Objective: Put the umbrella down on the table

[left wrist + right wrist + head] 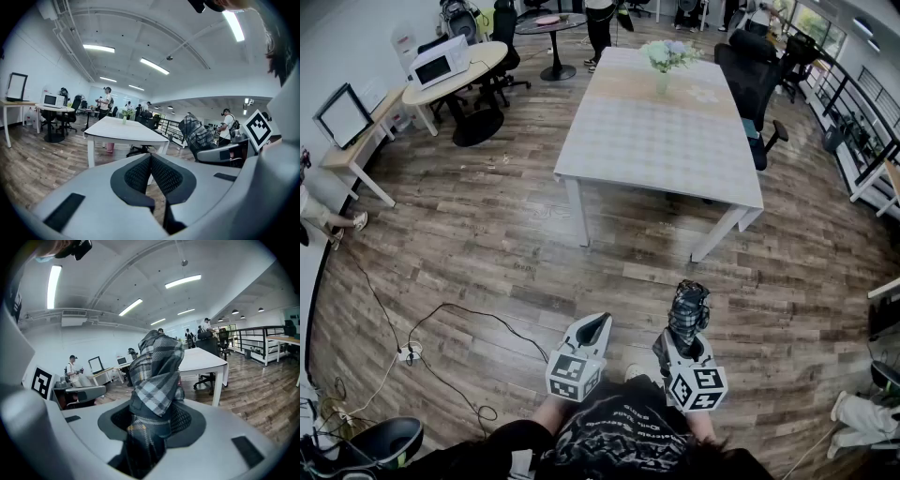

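A folded plaid umbrella [689,314] stands in my right gripper [677,343], which is shut on it; in the right gripper view the umbrella [154,376] rises from between the pads and fills the middle. My left gripper [596,328] is shut with nothing in it, its pads [140,173] pressed together. Both grippers hang over the wooden floor, short of the long white table [666,141], which the left gripper view shows ahead as the table [122,131]. From the left gripper view the umbrella [197,133] appears at the right.
A vase of flowers [667,56] stands at the table's far end. Black office chairs [750,84] line its right side. A round table with a microwave [441,64] stands at the far left. A cable and power strip [410,353] lie on the floor at left. People stand in the background.
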